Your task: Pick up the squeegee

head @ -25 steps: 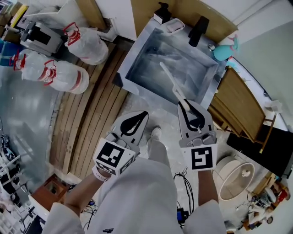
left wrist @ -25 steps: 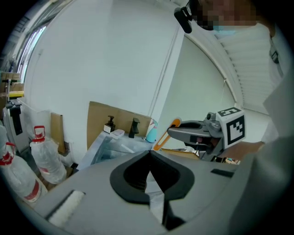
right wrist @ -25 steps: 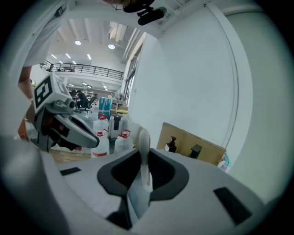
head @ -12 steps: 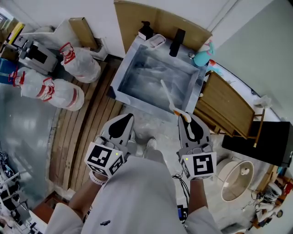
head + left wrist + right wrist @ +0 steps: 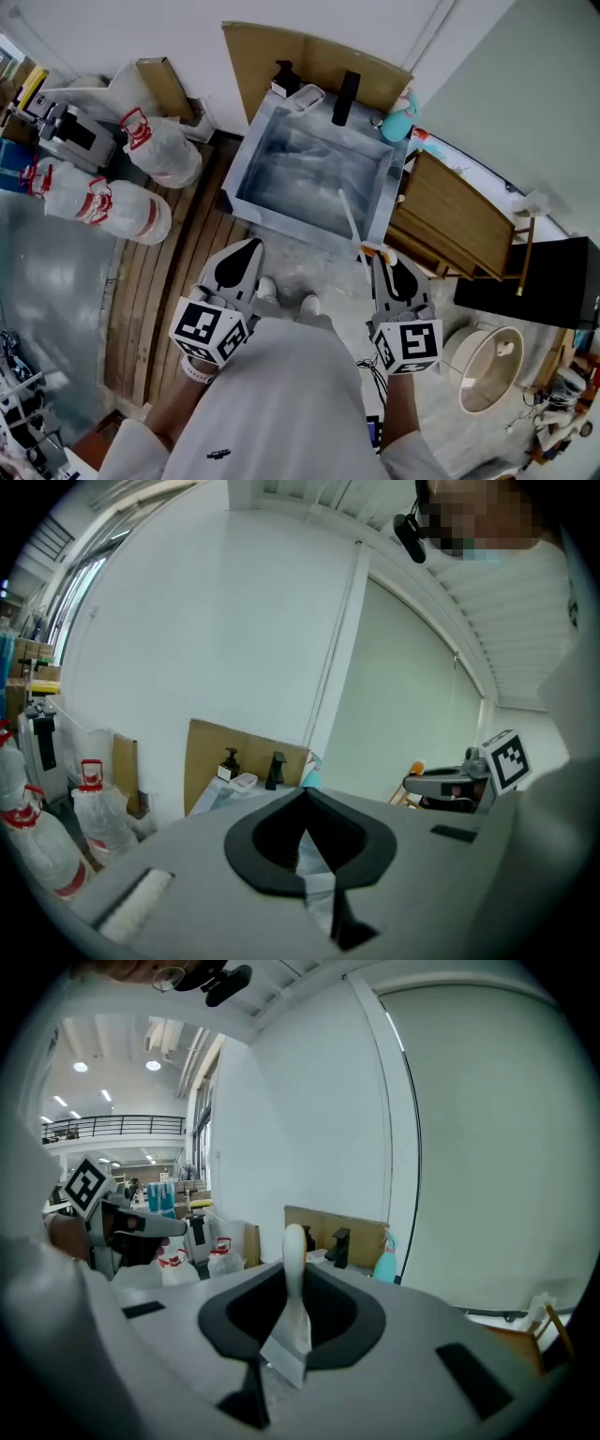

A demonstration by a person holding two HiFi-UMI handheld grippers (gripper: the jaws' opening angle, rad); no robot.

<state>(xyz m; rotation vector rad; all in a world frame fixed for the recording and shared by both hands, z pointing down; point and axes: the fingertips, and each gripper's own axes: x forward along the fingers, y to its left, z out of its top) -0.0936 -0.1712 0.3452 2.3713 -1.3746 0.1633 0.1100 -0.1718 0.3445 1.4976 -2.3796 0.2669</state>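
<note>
- Two hand-held grippers show low in the head view, and both point toward a metal sink (image 5: pixel 300 183).
- My right hand-held gripper (image 5: pixel 382 258) is clamped on the squeegee (image 5: pixel 348 214).
- In the right gripper view I see the white handle standing up between the two jaws. The flat end sits lower in the gap behind the tips.
- The squeegee sticks out past the jaw tips, and its far end is in the air above the near right corner of the sink.
- My left hand-held gripper (image 5: pixel 255 246) has its jaws together, with nothing between them. It is off to the left, well apart from the squeegee.
- At the back of the sink I see a black soap bottle (image 5: pixel 281 75) and a black tap (image 5: pixel 345 97). A teal spray bottle (image 5: pixel 394 124) is at the back right corner.
- A brown cardboard sheet (image 5: pixel 375 70) leans on the wall behind the sink.
- Left of the sink, tied plastic bags (image 5: pixel 164 150) lie by a floor of wooden planks (image 5: pixel 187 272).
- Right of the sink are some wooden boards (image 5: pixel 459 220).
</note>
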